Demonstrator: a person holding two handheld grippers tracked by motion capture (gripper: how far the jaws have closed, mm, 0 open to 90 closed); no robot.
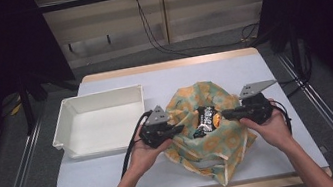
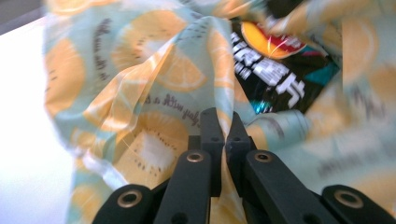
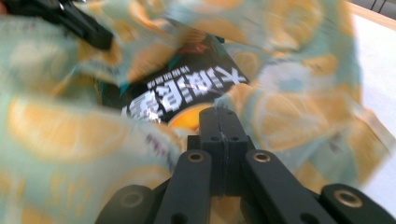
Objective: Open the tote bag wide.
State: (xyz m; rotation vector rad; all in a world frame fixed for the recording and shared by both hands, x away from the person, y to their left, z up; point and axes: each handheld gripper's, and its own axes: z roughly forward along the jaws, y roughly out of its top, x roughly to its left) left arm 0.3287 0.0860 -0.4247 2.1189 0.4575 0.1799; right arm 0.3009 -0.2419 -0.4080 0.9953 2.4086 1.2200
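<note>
Item: pale green cloth bag printed with orange slices (image 1: pixel 206 132), which we find crumpled on the white surface (image 1: pixel 116 172), mouth gaping upward. Inside we note a black glossy snack packet with white lettering (image 1: pixel 205 119), lying in the opening. At the bag's left rim, our left gripper (image 1: pixel 180 128) has its jaws pressed together on a fold of the cloth. At the right rim, our right gripper (image 1: pixel 226 113) is likewise pressed together, apparently pinching the fabric edge, though blur makes this uncertain. Left of the bag we list a white rectangular plastic bin (image 1: pixel 65 122), well apart.
</note>
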